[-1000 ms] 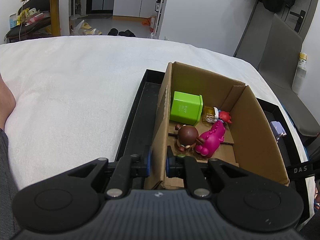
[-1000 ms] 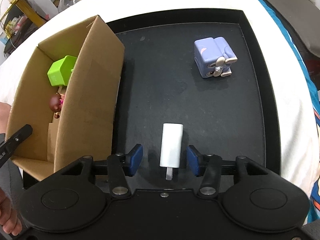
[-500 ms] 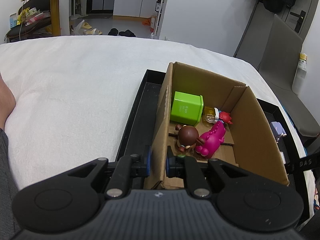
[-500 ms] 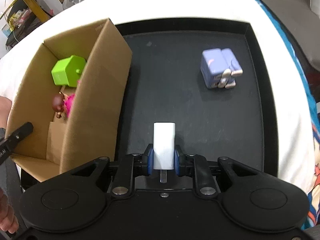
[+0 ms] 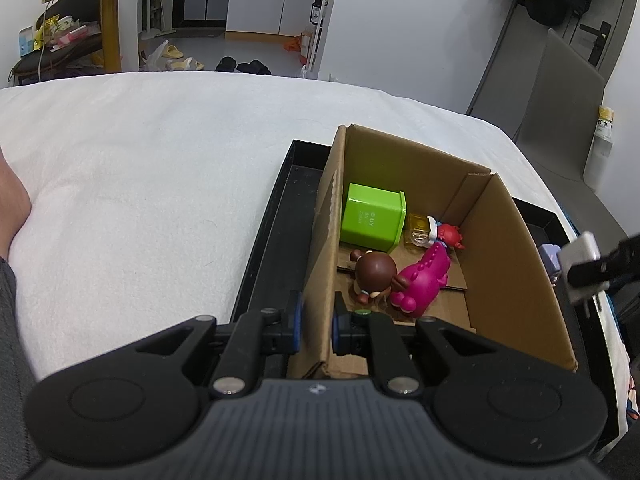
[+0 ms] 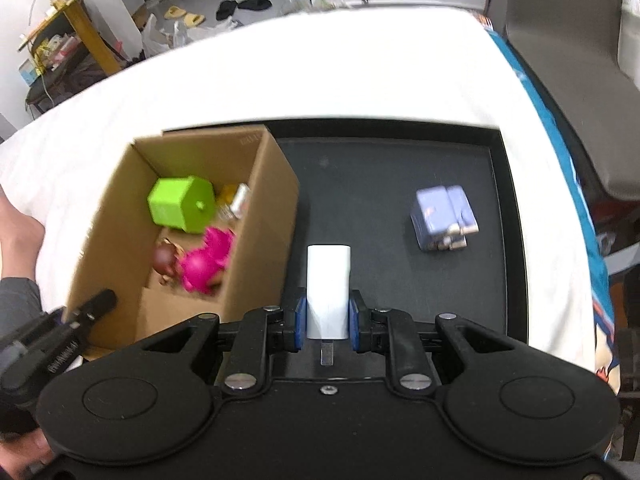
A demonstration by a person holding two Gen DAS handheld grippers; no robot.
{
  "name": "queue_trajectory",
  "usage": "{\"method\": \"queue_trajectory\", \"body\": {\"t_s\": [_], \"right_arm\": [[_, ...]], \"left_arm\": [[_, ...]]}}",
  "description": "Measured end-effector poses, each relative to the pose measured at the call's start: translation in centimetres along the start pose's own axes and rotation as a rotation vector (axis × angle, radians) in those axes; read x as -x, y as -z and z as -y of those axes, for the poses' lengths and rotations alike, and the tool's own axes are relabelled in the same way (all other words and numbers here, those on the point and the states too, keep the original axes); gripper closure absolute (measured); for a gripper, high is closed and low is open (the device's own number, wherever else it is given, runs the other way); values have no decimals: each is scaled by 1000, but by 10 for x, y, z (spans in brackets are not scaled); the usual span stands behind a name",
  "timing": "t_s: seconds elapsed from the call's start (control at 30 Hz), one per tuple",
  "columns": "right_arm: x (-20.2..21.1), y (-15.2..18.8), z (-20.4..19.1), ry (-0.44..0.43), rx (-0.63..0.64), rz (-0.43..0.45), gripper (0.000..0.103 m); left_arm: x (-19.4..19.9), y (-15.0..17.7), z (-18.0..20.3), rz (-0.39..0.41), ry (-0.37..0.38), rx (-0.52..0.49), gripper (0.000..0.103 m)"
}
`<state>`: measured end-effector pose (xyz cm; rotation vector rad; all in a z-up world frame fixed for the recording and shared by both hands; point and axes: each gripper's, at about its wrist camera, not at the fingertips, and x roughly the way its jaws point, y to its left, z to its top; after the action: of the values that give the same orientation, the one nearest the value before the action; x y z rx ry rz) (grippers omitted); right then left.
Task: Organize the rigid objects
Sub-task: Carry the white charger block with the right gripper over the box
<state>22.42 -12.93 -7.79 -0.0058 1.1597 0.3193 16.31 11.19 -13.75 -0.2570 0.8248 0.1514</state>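
Note:
A cardboard box (image 5: 516, 264) stands on a black tray (image 6: 380, 184) and holds a green cube (image 5: 372, 217), a brown figure (image 5: 374, 274), a pink dinosaur (image 5: 424, 276) and small items. My left gripper (image 5: 316, 322) is shut on the box's left wall. My right gripper (image 6: 326, 322) is shut on a white charger (image 6: 328, 288) and holds it above the tray, right of the box (image 6: 264, 216). The charger also shows in the left wrist view (image 5: 578, 270) beyond the box's right wall. A purple cube toy (image 6: 442, 218) lies on the tray at right.
The tray lies on a white bed cover (image 5: 140, 168). A grey chair (image 6: 560, 40) stands past the bed's right side. A person's arm (image 5: 12, 208) is at the left edge.
My right gripper closed on the white charger and lifted it off the tray, rising and tilting the view forward. My left gripper kept its hold on the box wall.

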Motion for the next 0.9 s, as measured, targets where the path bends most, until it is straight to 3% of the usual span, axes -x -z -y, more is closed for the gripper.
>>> {"method": "queue_trajectory", "body": {"t_s": [0.43, 0.9], "right_arm": [[15, -21, -39, -39, 40, 68, 82], [-7, -33, -71, -46, 76, 44, 82]], "left_arm": [[4, -1, 1, 8, -7, -9, 91], [6, -3, 0, 2, 8, -10, 90]]}}
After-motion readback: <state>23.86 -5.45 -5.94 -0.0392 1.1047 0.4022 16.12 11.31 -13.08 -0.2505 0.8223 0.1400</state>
